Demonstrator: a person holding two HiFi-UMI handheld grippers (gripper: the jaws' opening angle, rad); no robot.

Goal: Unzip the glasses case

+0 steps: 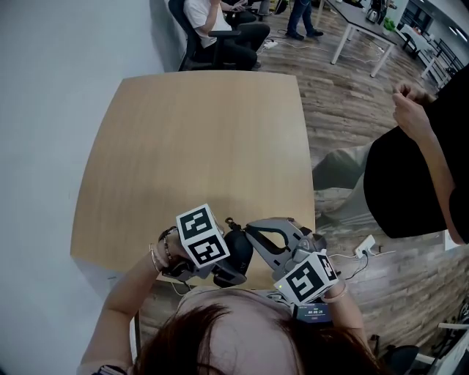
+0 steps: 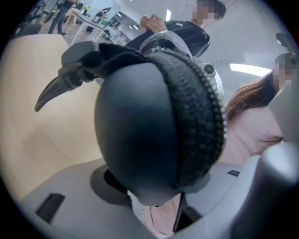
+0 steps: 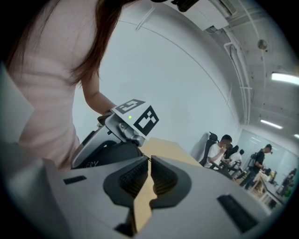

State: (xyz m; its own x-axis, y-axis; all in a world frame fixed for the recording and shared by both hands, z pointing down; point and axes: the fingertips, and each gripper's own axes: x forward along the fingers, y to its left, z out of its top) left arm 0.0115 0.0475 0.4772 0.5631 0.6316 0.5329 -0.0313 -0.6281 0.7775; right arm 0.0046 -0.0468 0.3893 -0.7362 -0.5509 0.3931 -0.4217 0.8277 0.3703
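Left gripper view | left gripper [image 2: 156, 186] grasps zipped glasses case [image 2: 140, 130] | right gripper [image 3: 148, 163] jaws pinched together

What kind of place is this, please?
Probably an open-plan office or lab: a bare wooden table, a person seated in an office chair behind it, white desks on a wood-plank floor, and strip lights overhead.

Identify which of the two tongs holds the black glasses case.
The left tongs: the glasses case sits clamped between its jaws, whereas the right tongs are pinched shut.
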